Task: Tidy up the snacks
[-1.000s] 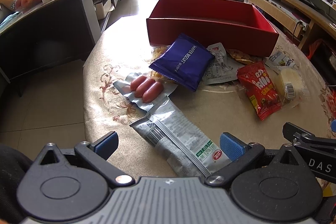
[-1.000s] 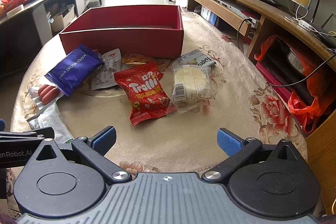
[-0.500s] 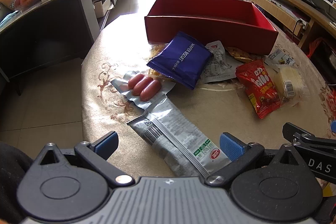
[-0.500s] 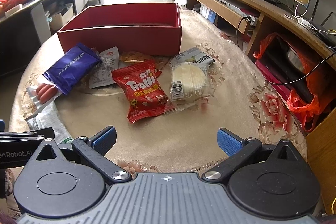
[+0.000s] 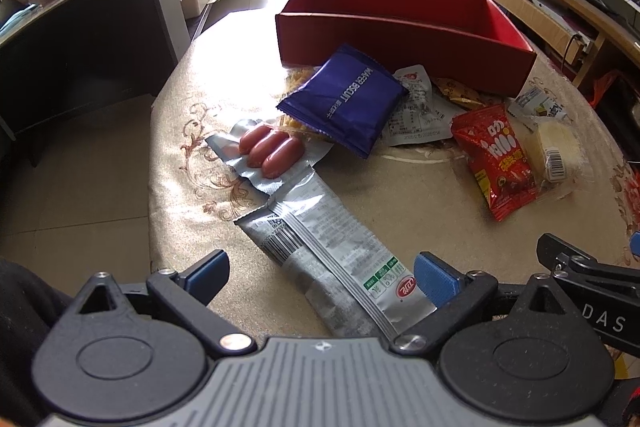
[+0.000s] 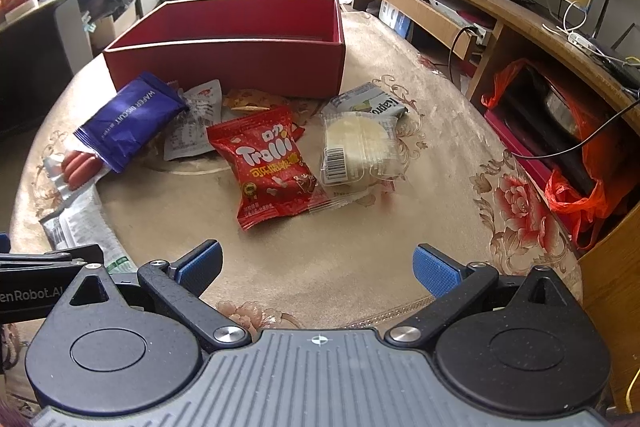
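An open red box (image 5: 404, 23) (image 6: 240, 55) stands at the far side of a round table. In front of it lie several snacks: a blue wafer biscuit pack (image 5: 344, 99) (image 6: 128, 121), a sausage pack (image 5: 270, 149) (image 6: 80, 163), a long silver pack (image 5: 332, 259) (image 6: 80, 227), a red Trolli bag (image 5: 498, 159) (image 6: 268, 167) and a clear-wrapped pale cake (image 5: 554, 151) (image 6: 358, 147). My left gripper (image 5: 322, 275) is open over the silver pack's near end. My right gripper (image 6: 316, 265) is open and empty, short of the Trolli bag.
The table (image 6: 400, 227) has a beige floral cloth. A white sachet (image 6: 194, 123) and a grey Kapro pack (image 6: 368, 101) lie near the box. A dark desk (image 5: 80, 27) stands to the left, a wooden TV bench (image 6: 520, 27) to the right.
Both grippers have drifted slightly; the snacks sit a little lower and closer in the views. Both stay open. Nothing on the table has moved.
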{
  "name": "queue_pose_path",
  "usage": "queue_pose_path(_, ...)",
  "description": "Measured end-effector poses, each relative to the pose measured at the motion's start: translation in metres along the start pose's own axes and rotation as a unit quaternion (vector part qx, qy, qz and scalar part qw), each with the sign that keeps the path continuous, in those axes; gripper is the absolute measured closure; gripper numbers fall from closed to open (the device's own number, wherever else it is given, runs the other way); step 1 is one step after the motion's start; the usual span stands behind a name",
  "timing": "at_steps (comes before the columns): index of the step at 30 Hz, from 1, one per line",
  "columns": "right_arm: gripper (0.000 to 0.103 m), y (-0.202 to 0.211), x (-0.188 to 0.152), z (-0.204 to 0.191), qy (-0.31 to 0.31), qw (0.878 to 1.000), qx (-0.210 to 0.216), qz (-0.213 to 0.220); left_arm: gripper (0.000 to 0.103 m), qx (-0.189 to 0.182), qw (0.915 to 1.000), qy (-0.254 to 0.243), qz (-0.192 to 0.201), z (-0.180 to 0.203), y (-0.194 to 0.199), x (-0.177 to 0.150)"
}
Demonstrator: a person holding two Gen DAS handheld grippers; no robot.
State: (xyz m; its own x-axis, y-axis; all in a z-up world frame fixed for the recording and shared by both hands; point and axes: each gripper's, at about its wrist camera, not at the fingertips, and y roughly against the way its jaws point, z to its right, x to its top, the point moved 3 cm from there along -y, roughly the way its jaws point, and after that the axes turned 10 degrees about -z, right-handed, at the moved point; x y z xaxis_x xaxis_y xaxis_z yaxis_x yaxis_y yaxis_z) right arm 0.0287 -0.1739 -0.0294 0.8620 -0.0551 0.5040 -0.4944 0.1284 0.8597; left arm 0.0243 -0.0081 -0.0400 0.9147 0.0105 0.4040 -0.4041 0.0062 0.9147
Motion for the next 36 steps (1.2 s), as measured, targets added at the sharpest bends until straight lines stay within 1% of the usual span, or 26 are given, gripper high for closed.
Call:
queue_pose_path(2, 0.000, 0.000, 0.002, 0.000, 0.006, 1.000, 0.000, 0.001, 0.008, -0.001, 1.0000, 0.006, -0.007, -0.001, -0.003, 0.002)
queue_pose_path(5, 0.000, 0.000, 0.005, 0.000, 0.007, 1.000, 0.017, -0.001, 0.007, -0.004, 0.9996, 0.015, -0.024, 0.000, -0.011, 0.003)
queue_pose_path(9, 0.000, 0.001, 0.009, 0.002, 0.008, 1.000, 0.019, 0.003, 0.007, 0.007, 0.9988, 0.030, -0.038, 0.000, -0.020, 0.008)
queue_pose_path(11, 0.000, 0.004, 0.011, 0.008, -0.003, 1.000, 0.028, 0.005, 0.007, 0.013, 0.9983, 0.037, -0.043, -0.001, -0.024, 0.011)
queue_pose_path(14, 0.000, 0.008, 0.015, 0.017, -0.023, 0.999, 0.044, 0.010, 0.007, 0.019, 0.9965, 0.051, -0.064, 0.001, -0.033, 0.013)
queue_pose_path(17, 0.000, 0.012, 0.019, 0.023, -0.037, 0.998, 0.056, 0.016, 0.007, 0.022, 0.9948, 0.064, -0.076, 0.007, -0.042, 0.015)
queue_pose_path(20, 0.000, 0.014, 0.020, 0.028, -0.043, 0.997, 0.060, 0.020, 0.007, 0.013, 0.9933, 0.072, -0.090, 0.014, -0.050, 0.020)
queue_pose_path(21, 0.000, 0.014, 0.020, 0.029, -0.045, 0.997, 0.061, 0.020, 0.008, 0.011, 0.9928, 0.071, -0.096, 0.016, -0.053, 0.019)
queue_pose_path(22, 0.000, 0.014, 0.021, 0.031, -0.047, 0.997, 0.062, 0.020, 0.010, 0.011, 0.9924, 0.070, -0.101, 0.017, -0.055, 0.018)
queue_pose_path(24, 0.000, 0.014, 0.022, 0.034, -0.052, 0.996, 0.065, 0.021, 0.012, 0.019, 0.9943, 0.053, -0.091, 0.017, -0.052, 0.015)
queue_pose_path(26, 0.000, 0.015, 0.023, 0.037, -0.057, 0.996, 0.069, 0.022, 0.018, 0.012, 0.9948, 0.044, -0.091, 0.012, -0.050, 0.013)
queue_pose_path(28, 0.000, 0.016, 0.023, 0.039, -0.063, 0.995, 0.075, 0.022, 0.032, 0.010, 0.9952, 0.026, -0.094, 0.005, -0.044, 0.009)
queue_pose_path(30, 0.000, 0.017, 0.024, 0.041, -0.065, 0.995, 0.078, 0.024, 0.037, 0.009, 0.9946, 0.017, -0.102, -0.004, -0.040, 0.005)
queue_pose_path(33, 0.000, 0.018, 0.025, 0.045, -0.070, 0.994, 0.076, 0.025, 0.039, 0.005, 0.9935, 0.012, -0.113, -0.014, -0.038, 0.001)
queue_pose_path(34, 0.000, 0.017, 0.026, 0.048, -0.075, 0.994, 0.074, 0.025, 0.038, 0.002, 0.9933, 0.012, -0.115, -0.014, -0.039, 0.001)
queue_pose_path(35, 0.000, 0.016, 0.027, 0.051, -0.080, 0.994, 0.072, 0.023, 0.036, 0.002, 0.9932, 0.012, -0.116, -0.013, -0.040, 0.002)
queue_pose_path(36, 0.000, 0.014, 0.029, 0.053, -0.082, 0.994, 0.068, 0.019, 0.030, 0.001, 0.9931, 0.009, -0.117, -0.010, -0.041, 0.003)
